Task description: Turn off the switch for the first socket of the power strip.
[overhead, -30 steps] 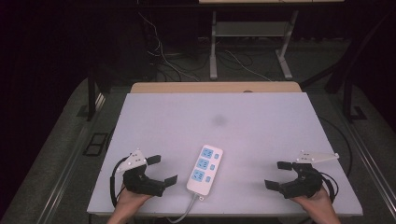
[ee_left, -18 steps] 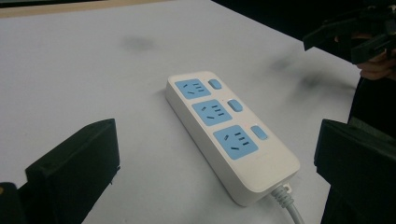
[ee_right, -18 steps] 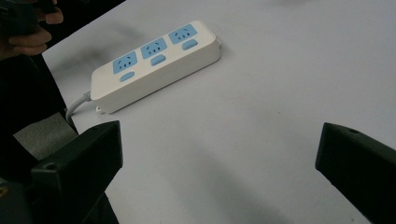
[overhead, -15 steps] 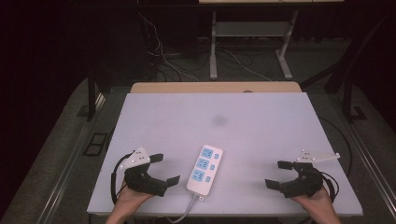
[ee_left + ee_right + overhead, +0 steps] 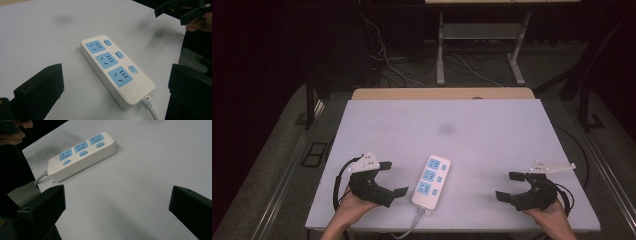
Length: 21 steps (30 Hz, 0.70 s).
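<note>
From the high view we see a white table (image 5: 492,150) with a white power strip (image 5: 431,181) lying near its front edge, a little left of centre, its long axis running from about 7 o'clock to 1 o'clock and its grey cord (image 5: 409,229) leaving the near end toward 7 o'clock. Our left tool (image 5: 393,178) sits at roughly 9 o'clock of the strip, just beside it and not touching, its jaws spread wide and holding nothing; the left hand (image 5: 347,207) grips it from below. Our right tool (image 5: 507,186) rests well apart at 3 o'clock of the strip, near the table's right front corner, jaws likewise released and empty, held by the right hand (image 5: 549,217). A faint dark smudge (image 5: 446,129) marks the table at 12 o'clock of the strip. In the left gripper view the strip (image 5: 116,68) lies between the two parted jaws, showing three blue sockets, each with a small blue switch (image 5: 118,54) beside it, with the cord (image 5: 151,110) at 5 o'clock; the other tool appears at 1 o'clock. In the right gripper view the strip (image 5: 82,155) lies toward 11 o'clock, beyond the open jaws, which stand over bare table (image 5: 150,165).
</note>
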{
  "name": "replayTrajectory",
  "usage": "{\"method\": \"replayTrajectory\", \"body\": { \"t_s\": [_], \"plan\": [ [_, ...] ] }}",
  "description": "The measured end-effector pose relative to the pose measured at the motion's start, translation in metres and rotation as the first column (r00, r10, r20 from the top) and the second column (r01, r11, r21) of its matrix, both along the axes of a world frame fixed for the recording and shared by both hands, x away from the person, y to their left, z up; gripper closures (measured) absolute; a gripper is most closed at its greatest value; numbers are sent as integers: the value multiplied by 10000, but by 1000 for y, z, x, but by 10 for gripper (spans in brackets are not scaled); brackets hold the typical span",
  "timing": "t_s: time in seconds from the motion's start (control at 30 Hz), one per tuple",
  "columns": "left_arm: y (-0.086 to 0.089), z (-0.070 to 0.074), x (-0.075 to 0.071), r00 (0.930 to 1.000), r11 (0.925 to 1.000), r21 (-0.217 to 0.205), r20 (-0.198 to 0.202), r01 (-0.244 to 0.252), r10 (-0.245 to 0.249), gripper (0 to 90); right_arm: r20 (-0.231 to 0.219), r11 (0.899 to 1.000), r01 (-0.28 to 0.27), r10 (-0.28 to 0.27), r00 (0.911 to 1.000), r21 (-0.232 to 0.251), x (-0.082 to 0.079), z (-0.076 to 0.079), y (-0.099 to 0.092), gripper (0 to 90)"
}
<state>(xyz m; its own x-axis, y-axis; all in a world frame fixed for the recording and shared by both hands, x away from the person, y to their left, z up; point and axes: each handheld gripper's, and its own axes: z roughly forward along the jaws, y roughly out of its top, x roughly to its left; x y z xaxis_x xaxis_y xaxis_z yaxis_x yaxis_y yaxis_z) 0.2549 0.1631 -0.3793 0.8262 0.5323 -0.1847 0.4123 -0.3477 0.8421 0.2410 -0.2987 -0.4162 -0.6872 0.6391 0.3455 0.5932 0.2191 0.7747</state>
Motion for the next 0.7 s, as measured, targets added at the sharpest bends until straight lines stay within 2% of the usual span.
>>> {"method": "replayTrajectory", "body": {
  "t_s": [0.17, 0.23, 0.7],
  "plan": [
    [-6, 5, 4, 9998, 9998, 102, -10, 193, -193, 0, -15, 10000, 6, -6, 10000, -4, 0, 0, 0, 4],
    [-12, 7, 8, 9992, 9989, 221, -30, 411, -410, 0, -8, 10000, 8, -8, 10000, -10, 0, 0, -1, 4],
    [-38, 11, 24, 9956, 9949, 382, -162, 933, -928, 0, 46, 10000, -30, 30, 10000, -19, -1, 1, -1, 4]
  ]
}}
